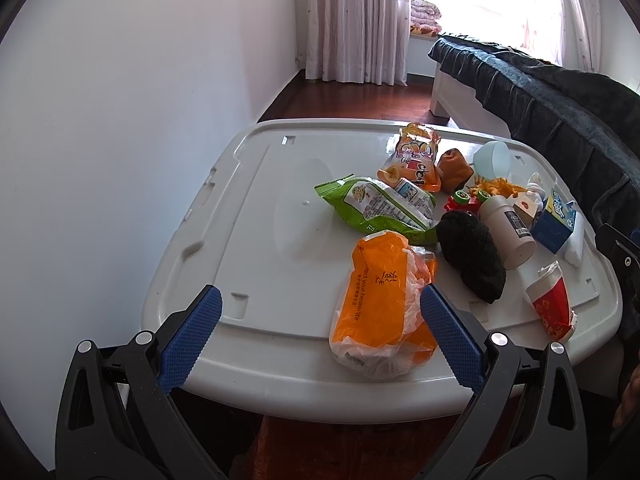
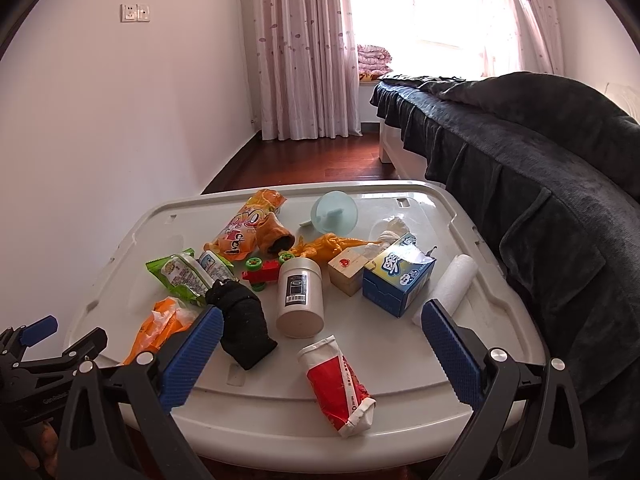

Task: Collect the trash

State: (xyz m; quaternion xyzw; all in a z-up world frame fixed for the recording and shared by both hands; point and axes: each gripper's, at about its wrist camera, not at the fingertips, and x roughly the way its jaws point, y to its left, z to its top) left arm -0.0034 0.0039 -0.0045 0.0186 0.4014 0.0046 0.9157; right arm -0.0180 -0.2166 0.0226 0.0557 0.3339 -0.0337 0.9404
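A white bin lid (image 1: 256, 208) (image 2: 400, 392) serves as a table and holds scattered items. An orange plastic bag (image 1: 380, 304) (image 2: 160, 324) lies near the front. My left gripper (image 1: 320, 312) is open above the lid's front edge, its right finger beside the bag. A red and white crumpled wrapper (image 2: 340, 384) (image 1: 554, 304) lies between the fingers of my open right gripper (image 2: 322, 332), a little ahead. A green snack bag (image 1: 376, 208) (image 2: 180, 276) and an orange snack bag (image 1: 412, 160) (image 2: 248, 228) lie further back.
Also on the lid are a black sock (image 2: 244, 320), a white jar (image 2: 300, 296), a blue tissue box (image 2: 396, 276), a wooden block (image 2: 348, 272), a toy car (image 2: 264, 268), an orange toy dinosaur (image 2: 328, 248), a pale cup (image 2: 334, 212) and a white roll (image 2: 452, 288). A dark-covered bed (image 2: 520, 160) stands right.
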